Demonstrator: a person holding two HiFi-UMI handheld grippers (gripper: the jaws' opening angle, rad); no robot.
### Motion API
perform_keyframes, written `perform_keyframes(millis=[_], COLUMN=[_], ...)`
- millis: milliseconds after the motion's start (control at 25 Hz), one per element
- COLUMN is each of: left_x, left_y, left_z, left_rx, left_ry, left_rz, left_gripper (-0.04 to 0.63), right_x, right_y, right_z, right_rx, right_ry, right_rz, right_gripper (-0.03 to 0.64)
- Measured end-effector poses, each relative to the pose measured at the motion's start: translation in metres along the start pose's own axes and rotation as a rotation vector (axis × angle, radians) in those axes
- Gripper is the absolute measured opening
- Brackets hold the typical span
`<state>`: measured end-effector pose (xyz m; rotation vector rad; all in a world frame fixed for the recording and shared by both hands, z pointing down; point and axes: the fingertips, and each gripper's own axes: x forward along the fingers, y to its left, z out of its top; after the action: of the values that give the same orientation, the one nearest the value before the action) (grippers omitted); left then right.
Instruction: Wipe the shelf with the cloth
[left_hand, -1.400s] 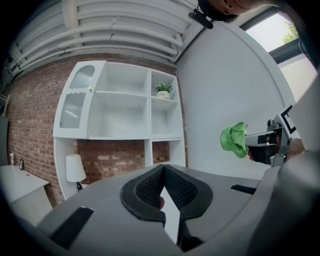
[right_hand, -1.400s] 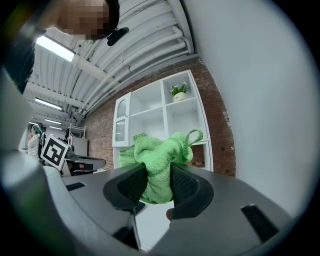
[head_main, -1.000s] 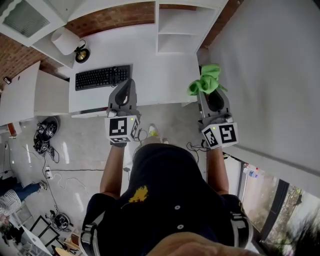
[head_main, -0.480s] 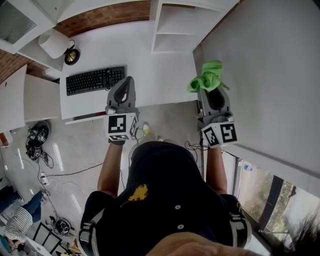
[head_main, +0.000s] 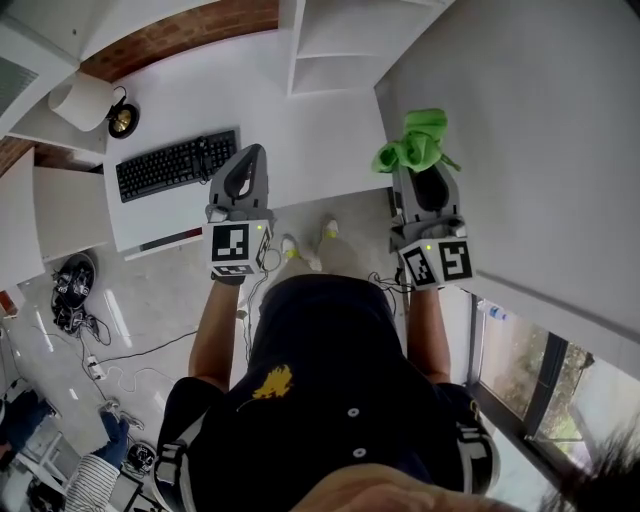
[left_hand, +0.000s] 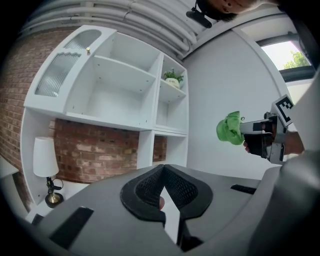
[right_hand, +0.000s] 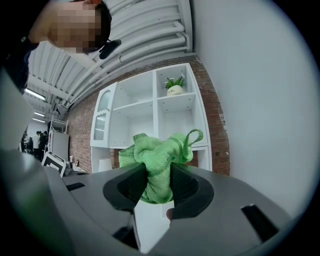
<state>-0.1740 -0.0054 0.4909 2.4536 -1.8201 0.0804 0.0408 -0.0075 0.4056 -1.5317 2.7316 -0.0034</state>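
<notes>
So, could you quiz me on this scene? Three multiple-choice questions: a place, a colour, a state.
1. Where is the plant?
A) on the desk
B) in an upper compartment of the shelf
C) on the floor

2. What colour is the cloth?
A) green
B) red
C) blue

3. The right gripper is:
A) open, empty
B) shut, empty
C) shut on the cloth

Answers: B, the plant stands high in the shelf; A, the cloth is bright green; C, its jaws pinch the cloth between them.
</notes>
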Motion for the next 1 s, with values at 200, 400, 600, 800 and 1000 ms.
perform_keyframes(millis=[200, 400, 600, 800, 1000], left_x=[0.021, 0.045, 0.081, 0.113, 0.141], left_y=[-0.005, -0.009, -0.003, -0.005, -0.018], left_z=[0.003, 0.012, 0.027, 0.047, 0.065], left_rx=[0.016, 0.038, 0.057, 0.084, 0.106], left_ry=[-0.003, -0.012, -0.023, -0.028, -0.026], left_rz=[-0.013, 0.007, 0.062, 0.120, 0.159], left_gripper=[0.017, 0.017, 0.017, 0.017, 0.017], right_x=[0.014, 0.034, 0.077, 0.116, 0.143], right_y=[-0.012, -0.034, -0.062, -0.089, -0.111], right_z=[0.003, -0.001, 0.007, 0.014, 0.026], right_rx=[-0.001, 0.007, 0.013, 0.039, 0.050], right_ry=[-0.017, -0.033, -0.067, -0.090, -0.106], right_rz=[0.005, 0.036, 0.099, 0.173, 0.251], right_gripper=[0.126, 0.126, 0.126, 0.126, 0.126])
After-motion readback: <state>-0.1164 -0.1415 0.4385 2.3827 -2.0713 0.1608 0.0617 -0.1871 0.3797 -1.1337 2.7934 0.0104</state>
